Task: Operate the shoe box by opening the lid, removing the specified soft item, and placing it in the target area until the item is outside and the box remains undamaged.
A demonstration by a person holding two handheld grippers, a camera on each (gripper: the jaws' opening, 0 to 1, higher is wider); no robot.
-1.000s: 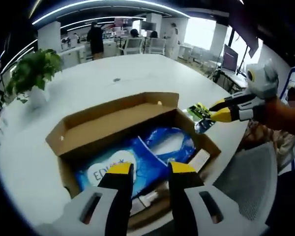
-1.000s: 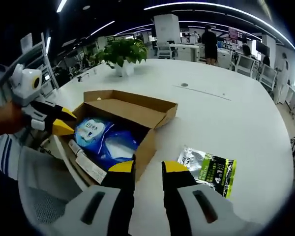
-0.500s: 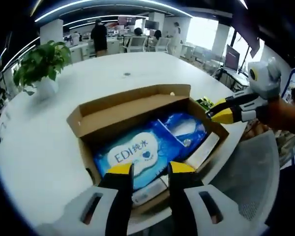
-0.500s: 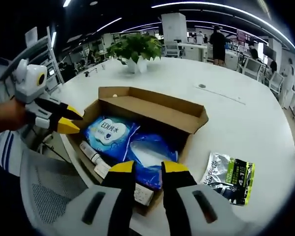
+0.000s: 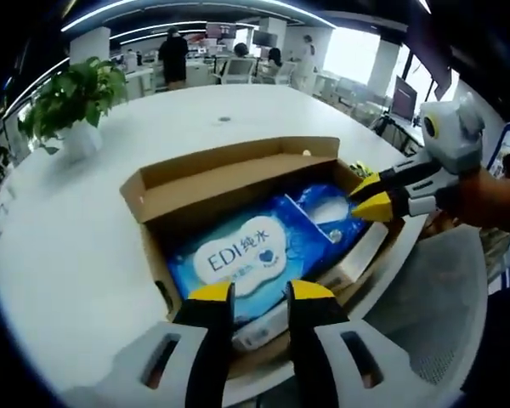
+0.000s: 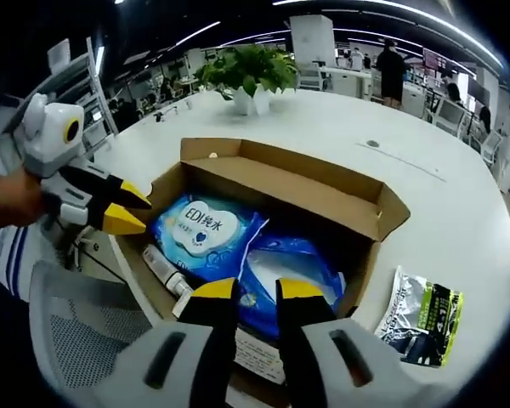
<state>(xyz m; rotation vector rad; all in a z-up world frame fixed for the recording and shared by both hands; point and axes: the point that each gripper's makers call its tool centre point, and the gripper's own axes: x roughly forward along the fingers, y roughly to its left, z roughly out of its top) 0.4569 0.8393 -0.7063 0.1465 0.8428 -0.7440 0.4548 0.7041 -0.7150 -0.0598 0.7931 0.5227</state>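
With the shoe box point(image 6: 280, 183) already open on the white table point(image 5: 76, 255), the left gripper point(image 5: 253, 293) and right gripper point(image 6: 247, 291), both released, hovered at its 6 o'clock edge; next, grasping the blue wipes pack point(image 5: 242, 255) inside.

Brown box point(image 5: 206, 181), blue pkg point(image 5: 253, 255) (white label)

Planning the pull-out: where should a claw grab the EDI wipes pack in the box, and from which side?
Probably the crinkled film edge of the EDI wipes pack, coming down from above through the open shoe box. The pack lies flat, label up, with cardboard walls around it and another blue pack beside it, so a side approach looks blocked.
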